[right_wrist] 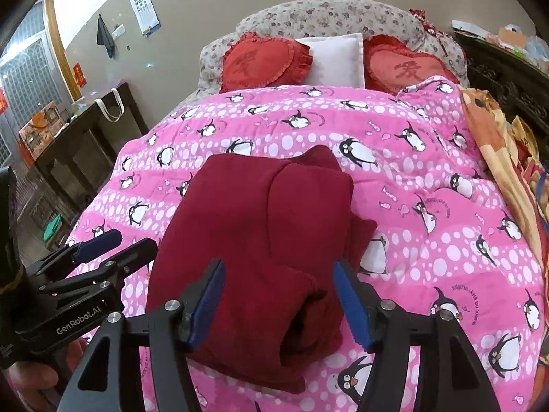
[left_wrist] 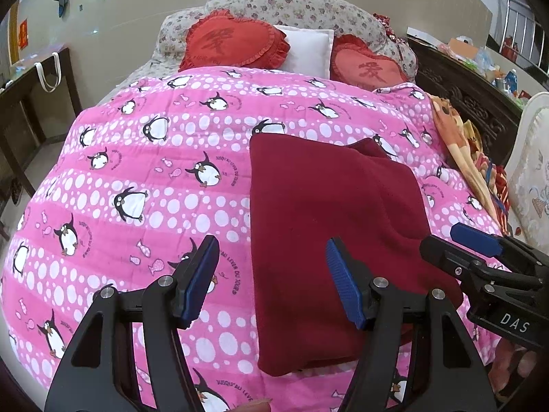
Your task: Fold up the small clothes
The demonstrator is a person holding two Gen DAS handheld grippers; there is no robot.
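A dark red garment [left_wrist: 319, 233] lies folded into a long rectangle on the pink penguin quilt [left_wrist: 137, 178]. My left gripper [left_wrist: 271, 250] is open and empty, hovering over the garment's left edge near its front. My right gripper [right_wrist: 278, 274] is open and empty above the garment [right_wrist: 250, 226], near its front end where a folded layer opens. The right gripper also shows at the right of the left wrist view [left_wrist: 446, 240], beside the garment's right edge. The left gripper shows at the left of the right wrist view [right_wrist: 133, 243], by the garment's left edge.
Two red heart cushions [left_wrist: 233, 41] and a white pillow [left_wrist: 308, 49] lie at the head of the bed. An orange patterned blanket [left_wrist: 459, 144] lies along the right edge. A dark table [right_wrist: 82, 127] stands left of the bed, a dark carved cabinet [left_wrist: 463, 82] to the right.
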